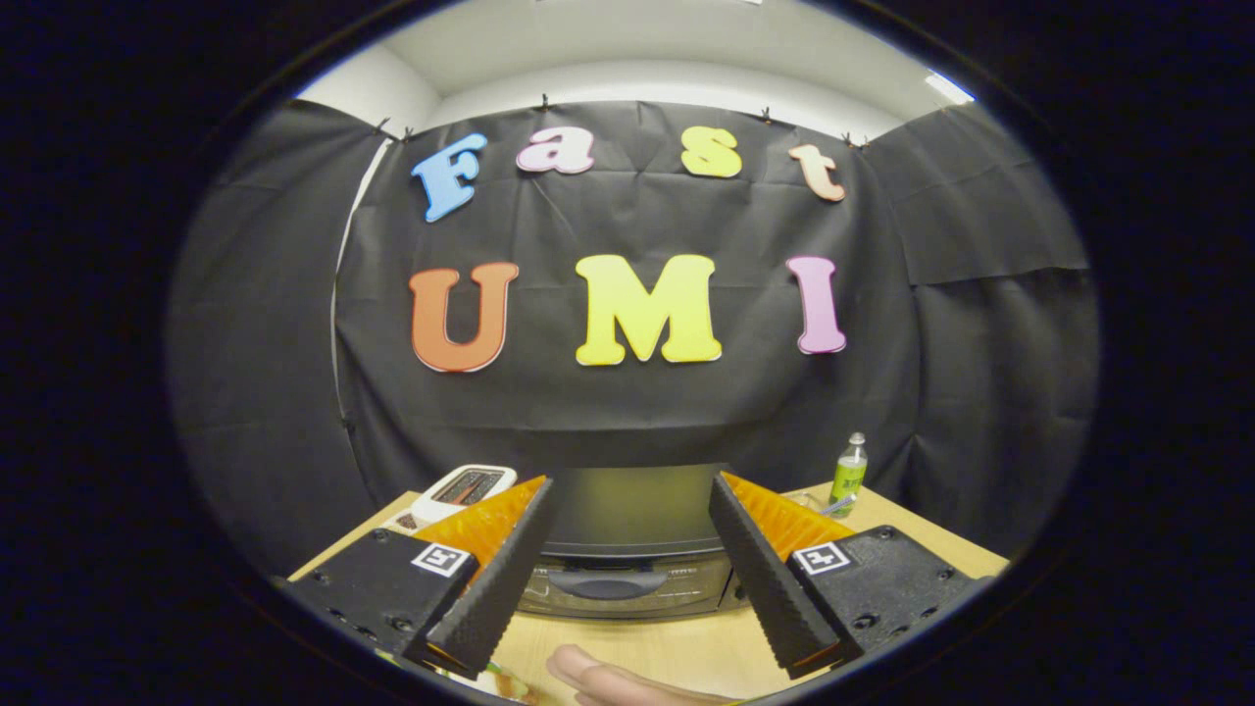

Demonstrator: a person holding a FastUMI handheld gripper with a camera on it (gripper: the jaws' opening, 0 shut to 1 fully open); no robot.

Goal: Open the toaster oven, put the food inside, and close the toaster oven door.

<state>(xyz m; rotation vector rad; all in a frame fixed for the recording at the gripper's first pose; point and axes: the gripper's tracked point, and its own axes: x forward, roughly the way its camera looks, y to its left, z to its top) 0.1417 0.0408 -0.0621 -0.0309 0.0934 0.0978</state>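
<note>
Fingertips [598, 677] of a person's hand, nearest item: lying flat on the wooden surface [677, 647], palm side down as far as can be told, between and just below the two gripper fingers; the rest of the hand is cut off from sight.

Gripper [632, 500]: fingers spread wide, nothing between the pads, touching nothing. Each finger body carries a small square black-and-white marker tag; no readable writing on either. The ridged inner faces angle toward each other as they run forward.

Toaster oven [627, 559]: task item, standing on the surface just ahead of the fingers and framed in the gap between them. Dark top, door shut, its handle [608, 585] running across the upper front. Any markings on the front are too small to read.

White device [461, 488]: beyond the left finger, beside the oven, with a dark panel on its face; lettering illegible.

Bottle [849, 474]: clear, with a pale cap and green label, upright near the far right corner of the surface, beyond the right finger, apart from the oven. Label text too small to make out.

Black cloth wall [627, 412]: behind everything, pinned along its top edge.
</note>
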